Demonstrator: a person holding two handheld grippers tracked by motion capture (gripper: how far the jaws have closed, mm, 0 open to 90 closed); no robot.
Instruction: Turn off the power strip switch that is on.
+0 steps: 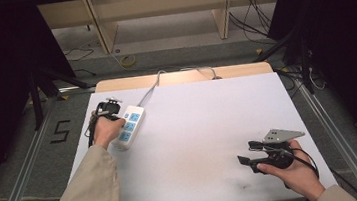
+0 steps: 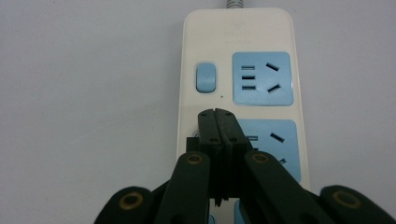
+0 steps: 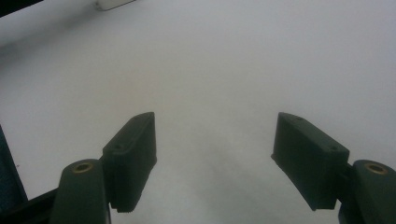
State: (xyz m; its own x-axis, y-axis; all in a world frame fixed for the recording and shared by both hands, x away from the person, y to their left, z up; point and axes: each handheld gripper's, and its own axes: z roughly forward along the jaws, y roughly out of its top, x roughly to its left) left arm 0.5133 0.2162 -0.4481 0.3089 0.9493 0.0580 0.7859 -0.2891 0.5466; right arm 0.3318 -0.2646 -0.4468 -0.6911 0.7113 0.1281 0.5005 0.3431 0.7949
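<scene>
A white power strip (image 1: pixel 130 125) with blue sockets lies on the left part of the white table (image 1: pixel 194 129). In the left gripper view the strip (image 2: pixel 243 42) runs away from me, with a blue rocker switch (image 2: pixel 206 77) beside its far socket (image 2: pixel 263 78). My left gripper (image 2: pixel 217 114) is shut with nothing between the jaws, and its tips are over the strip's face just below that switch. Whether they touch it I cannot tell. In the high view the left gripper (image 1: pixel 115 118) sits at the strip's left side under the hand. My right gripper (image 1: pixel 245 154) (image 3: pixel 215 126) stands open above bare table at the front right.
The strip's grey cable (image 1: pixel 152 88) runs off the table's far edge. A wooden board (image 1: pixel 184 76) borders that edge, with a wooden shelf (image 1: pixel 157 12) and loose cables (image 1: pixel 254 22) on the floor behind. Metal rails (image 1: pixel 22 167) flank the table.
</scene>
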